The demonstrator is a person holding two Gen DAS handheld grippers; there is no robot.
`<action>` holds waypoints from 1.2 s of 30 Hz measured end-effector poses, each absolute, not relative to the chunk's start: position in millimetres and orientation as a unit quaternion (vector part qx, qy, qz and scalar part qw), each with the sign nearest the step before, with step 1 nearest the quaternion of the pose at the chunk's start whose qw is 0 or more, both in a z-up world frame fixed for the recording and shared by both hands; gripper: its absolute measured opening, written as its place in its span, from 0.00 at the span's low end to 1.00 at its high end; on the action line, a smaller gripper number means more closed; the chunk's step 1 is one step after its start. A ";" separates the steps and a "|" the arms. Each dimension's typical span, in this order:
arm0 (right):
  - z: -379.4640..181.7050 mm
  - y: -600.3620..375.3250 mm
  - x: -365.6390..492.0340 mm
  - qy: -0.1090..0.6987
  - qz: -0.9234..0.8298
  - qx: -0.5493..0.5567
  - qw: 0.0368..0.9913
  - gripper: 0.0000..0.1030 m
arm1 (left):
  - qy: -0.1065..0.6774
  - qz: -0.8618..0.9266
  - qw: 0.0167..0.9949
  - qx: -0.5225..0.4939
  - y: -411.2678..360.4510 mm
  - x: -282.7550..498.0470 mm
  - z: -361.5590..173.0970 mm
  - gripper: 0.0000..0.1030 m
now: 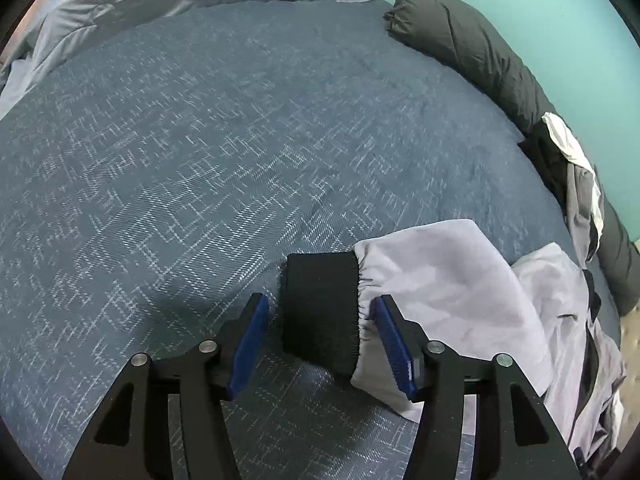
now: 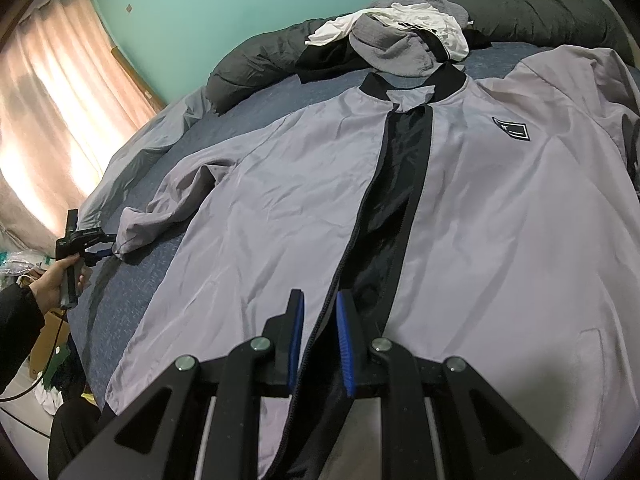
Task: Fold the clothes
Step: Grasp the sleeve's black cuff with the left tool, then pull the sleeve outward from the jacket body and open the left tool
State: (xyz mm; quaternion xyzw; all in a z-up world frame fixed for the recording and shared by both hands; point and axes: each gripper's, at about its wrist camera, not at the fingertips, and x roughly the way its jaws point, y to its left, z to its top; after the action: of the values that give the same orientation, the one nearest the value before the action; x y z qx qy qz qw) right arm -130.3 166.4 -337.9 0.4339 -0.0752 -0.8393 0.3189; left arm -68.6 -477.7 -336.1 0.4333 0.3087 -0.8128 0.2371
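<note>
Right wrist view: one jacket (image 2: pixel 460 216); both hand-held grippers, left (image 1: pixel 320 340) and right (image 2: pixel 319 340), spread.

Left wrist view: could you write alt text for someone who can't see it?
An open left gripper straddles the black ribbed cuff of a pale grey jacket sleeve lying on a blue patterned bedspread. A dark rolled duvet lines the teal wall.

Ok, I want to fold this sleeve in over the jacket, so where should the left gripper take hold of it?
Grip the black ribbed cuff at the sleeve's free end. It lies flat on the bedspread, thicker and firmer than the thin grey sleeve. The left gripper is open with the cuff between its fingers, so probably come straight on along the sleeve's length.
</note>
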 end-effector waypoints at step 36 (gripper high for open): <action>-328.2 174.9 -128.6 -0.086 -0.840 0.426 0.326 0.15 | 0.252 -0.785 0.326 0.463 -483.0 -21.9 -278.3 0.37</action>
State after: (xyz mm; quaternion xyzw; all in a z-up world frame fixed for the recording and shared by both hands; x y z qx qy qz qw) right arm -128.6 174.9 -328.2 0.4260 -0.0860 -0.8397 0.3257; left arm -21.9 -483.0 -278.3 0.4626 0.2519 -0.7852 0.3256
